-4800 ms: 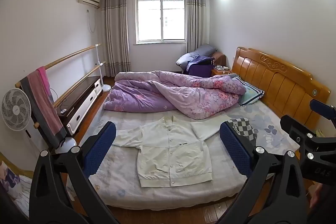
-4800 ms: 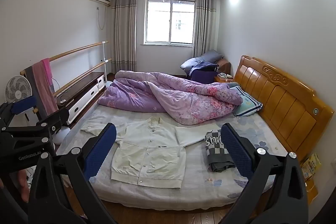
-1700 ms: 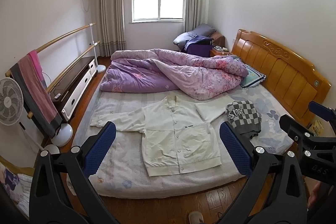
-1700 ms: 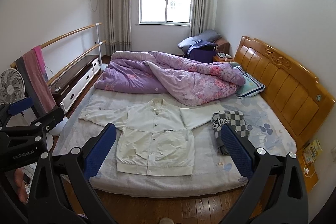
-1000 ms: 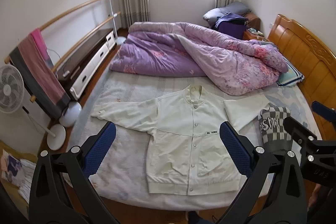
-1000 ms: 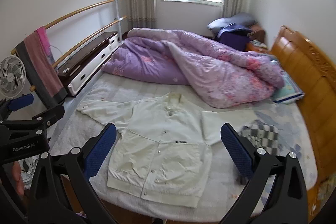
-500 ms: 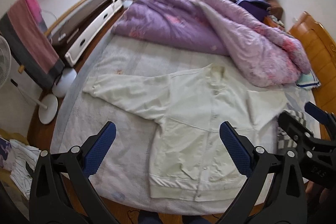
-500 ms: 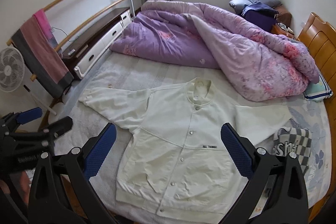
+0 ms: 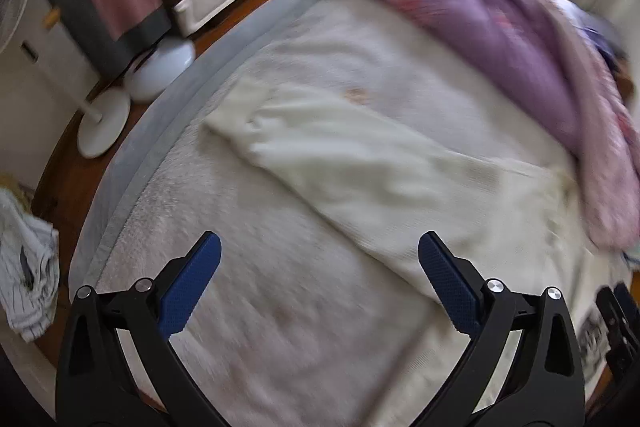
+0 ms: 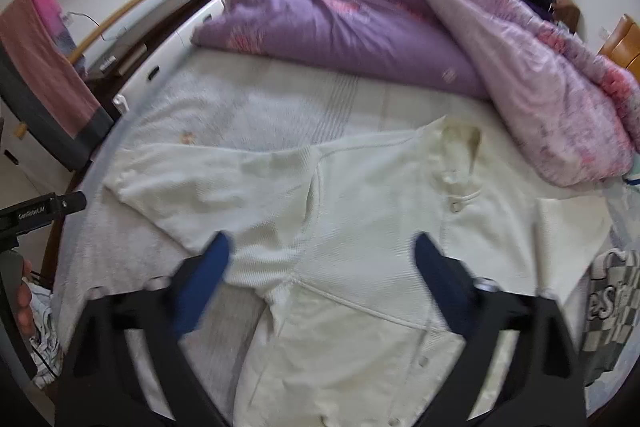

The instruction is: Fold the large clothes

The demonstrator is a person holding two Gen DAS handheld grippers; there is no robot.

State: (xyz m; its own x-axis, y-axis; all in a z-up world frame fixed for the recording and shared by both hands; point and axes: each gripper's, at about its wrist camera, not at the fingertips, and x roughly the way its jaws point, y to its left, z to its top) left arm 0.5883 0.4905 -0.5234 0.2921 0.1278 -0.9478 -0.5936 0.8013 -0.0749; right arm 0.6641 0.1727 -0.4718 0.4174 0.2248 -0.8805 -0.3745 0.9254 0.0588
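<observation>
A cream button-up jacket (image 10: 360, 235) lies flat and face up on the bed, sleeves spread. Its left sleeve (image 9: 340, 155) stretches across the left wrist view, cuff toward the bed's left edge. My left gripper (image 9: 320, 267) is open and empty, hovering above the sheet just short of that sleeve. My right gripper (image 10: 320, 259) is open and empty above the jacket's left armpit and chest. The left gripper's body shows at the left edge of the right wrist view (image 10: 40, 213).
A rumpled purple duvet (image 10: 380, 11) fills the far half of the bed. A folded checkered garment (image 10: 608, 303) lies at the right. A towel rack (image 10: 44, 67), a fan base (image 9: 104, 127) and clothes on the floor (image 9: 28, 267) stand left of the bed.
Both grippers have dropped closer to the bed. The left one swung toward the jacket's left sleeve, the right one toward its left shoulder. The jacket has not moved.
</observation>
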